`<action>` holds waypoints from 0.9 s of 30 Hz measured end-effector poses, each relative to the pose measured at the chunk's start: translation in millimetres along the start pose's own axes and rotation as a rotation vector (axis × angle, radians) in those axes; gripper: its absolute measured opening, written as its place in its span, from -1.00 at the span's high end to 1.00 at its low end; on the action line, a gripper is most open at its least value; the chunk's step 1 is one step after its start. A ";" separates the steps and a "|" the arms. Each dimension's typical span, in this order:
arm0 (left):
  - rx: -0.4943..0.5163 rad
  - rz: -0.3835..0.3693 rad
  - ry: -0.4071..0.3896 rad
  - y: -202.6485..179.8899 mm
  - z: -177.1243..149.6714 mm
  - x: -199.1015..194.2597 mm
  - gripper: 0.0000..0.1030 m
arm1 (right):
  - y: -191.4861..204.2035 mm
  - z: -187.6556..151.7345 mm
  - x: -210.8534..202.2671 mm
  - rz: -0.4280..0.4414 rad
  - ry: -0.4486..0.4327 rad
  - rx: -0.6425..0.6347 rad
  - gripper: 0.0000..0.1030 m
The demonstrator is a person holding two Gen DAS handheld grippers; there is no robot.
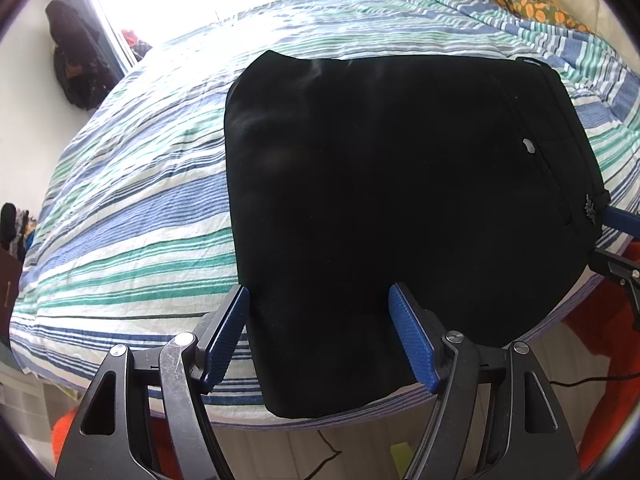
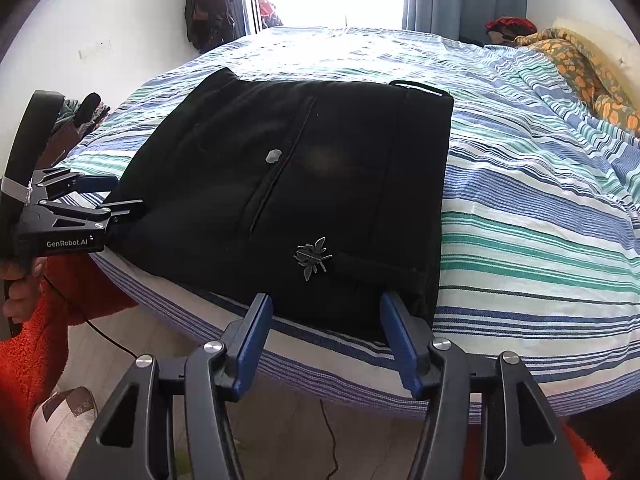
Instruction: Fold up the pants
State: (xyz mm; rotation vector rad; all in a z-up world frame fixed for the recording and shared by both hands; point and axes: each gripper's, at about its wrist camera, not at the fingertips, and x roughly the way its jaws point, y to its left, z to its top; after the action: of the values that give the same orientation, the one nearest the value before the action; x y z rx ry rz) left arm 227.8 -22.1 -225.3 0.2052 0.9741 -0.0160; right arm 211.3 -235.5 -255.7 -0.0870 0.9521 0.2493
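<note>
A: Nearest?
B: Left gripper point(image 1: 318, 294) and right gripper point(image 2: 326, 302), ribbed blue pads spread wide, holding nothing.
A: Beyond?
B: Matte black pants point(image 2: 304, 184), folded square, on the crinkled striped bedspread point(image 2: 520, 208) near its edge.

Left gripper point(image 1: 318, 296): two long fingers faced with ribbed blue pads point(image 1: 412, 342), backed in black. Black triangular linkage arms with slot cut-outs; round silver pivot screws at the joints. One bare-metal link on the left side, scratched and dull.

Right gripper point(image 2: 326, 304): same build. Blue ribbed pads point(image 2: 400, 344), black frames, silver pivot screws, triangular cut-outs in the outer arms.

From the right wrist view the left gripper's side shows white lettering "GenRobot.AI" on its black body, small silver screws along the linkage, a curved black handle with a pale band. Bare-skinned hand point(image 2: 16, 284) at the far left edge.
</note>
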 end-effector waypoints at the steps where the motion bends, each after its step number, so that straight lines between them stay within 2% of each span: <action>1: 0.000 0.000 -0.001 0.1 -0.4 -0.4 -0.43 | -0.3 -0.2 -0.1 0.000 0.001 0.000 -0.13; 27: 0.006 0.014 -0.005 -2.2 -0.6 -1.1 -0.44 | -3.1 -0.6 -1.3 0.012 0.003 0.006 -0.14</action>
State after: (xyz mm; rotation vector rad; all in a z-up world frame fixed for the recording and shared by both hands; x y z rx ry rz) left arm 226.4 -24.3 -225.1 0.2177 0.9679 -0.0062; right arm 210.9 -238.8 -255.1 -0.0761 0.9569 0.2577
